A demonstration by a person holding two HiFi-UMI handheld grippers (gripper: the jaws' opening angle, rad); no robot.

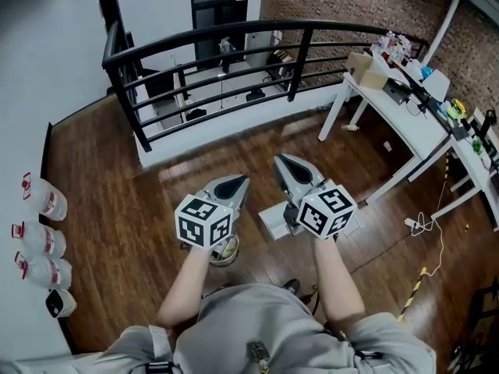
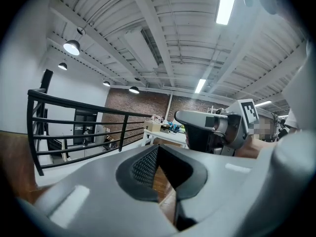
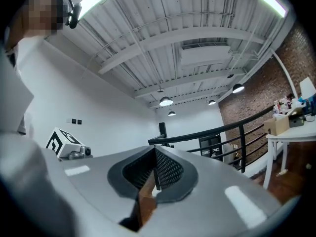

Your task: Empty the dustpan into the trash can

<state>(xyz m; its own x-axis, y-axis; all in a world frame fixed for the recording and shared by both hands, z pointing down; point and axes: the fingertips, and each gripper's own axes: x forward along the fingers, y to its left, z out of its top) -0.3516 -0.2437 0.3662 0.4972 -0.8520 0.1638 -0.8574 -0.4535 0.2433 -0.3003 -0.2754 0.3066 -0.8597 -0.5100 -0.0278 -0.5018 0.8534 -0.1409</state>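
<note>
Item: trash can [image 1: 224, 252]. A round, open-topped can on the wooden floor [image 1: 125, 209], directly below the left gripper [image 1: 236, 182] and partly hidden by its marker cube. It is well apart from both sets of jaws.

Item: pale flat piece [image 1: 271, 220], apparently the dustpan. It lies on the floor just right of the can, beneath the right gripper [image 1: 282, 160], and neither gripper touches it.

Item: left gripper [image 2: 157, 148]. It is held up in the air. The jaws are clenched tip to tip, with nothing between them.

Item: right gripper [image 3: 155, 150]. It is raised beside the left one. The jaws are clenched together and hold nothing.

Surroundings: black railing [image 1: 203, 41] and a white table [image 1: 405, 123].
</note>
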